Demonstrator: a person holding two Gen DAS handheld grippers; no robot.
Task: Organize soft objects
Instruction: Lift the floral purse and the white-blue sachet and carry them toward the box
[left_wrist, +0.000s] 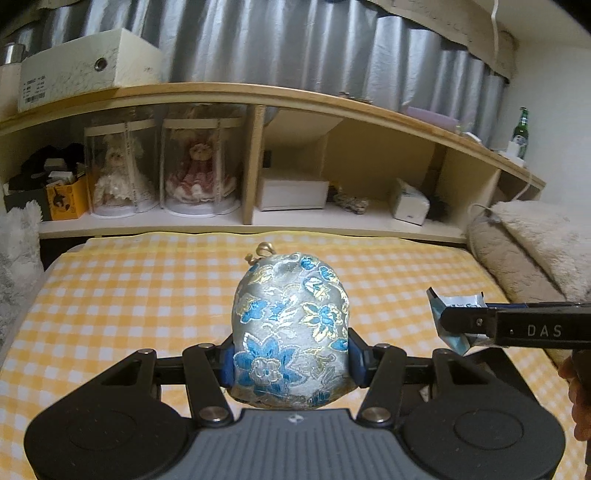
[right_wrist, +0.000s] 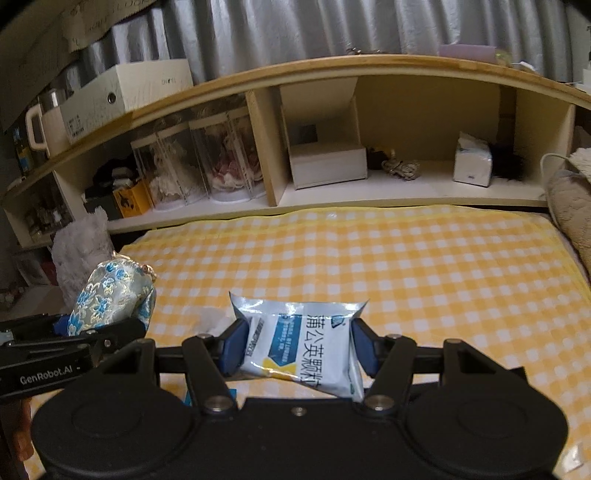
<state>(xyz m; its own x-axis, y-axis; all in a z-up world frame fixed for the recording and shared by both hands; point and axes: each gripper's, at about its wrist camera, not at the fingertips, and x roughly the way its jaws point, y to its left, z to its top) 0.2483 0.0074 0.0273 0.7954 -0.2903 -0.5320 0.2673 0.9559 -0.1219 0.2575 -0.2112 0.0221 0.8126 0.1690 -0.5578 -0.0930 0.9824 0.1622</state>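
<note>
A silver brocade pouch (left_wrist: 291, 328) with blue and gold flowers stands upright between the blue pads of my left gripper (left_wrist: 291, 363), which is shut on it above the yellow checked bed cover (left_wrist: 147, 295). In the right wrist view the same pouch (right_wrist: 110, 299) shows at the left, held by that gripper. My right gripper (right_wrist: 299, 349) is shut on a white and blue foil sachet (right_wrist: 306, 343) with printed characters. From the left wrist view the right gripper (left_wrist: 465, 325) reaches in from the right edge with the crumpled sachet (left_wrist: 448, 317) in it.
A wooden headboard shelf (left_wrist: 258, 96) runs behind the bed, holding two dolls in clear cases (left_wrist: 162, 170), a white box (left_wrist: 291, 190), a tissue pack (left_wrist: 408, 203) and a green bottle (left_wrist: 521, 129). A beige fluffy blanket (left_wrist: 535, 243) lies at the right; white fluffy fabric (right_wrist: 81, 243) at the left.
</note>
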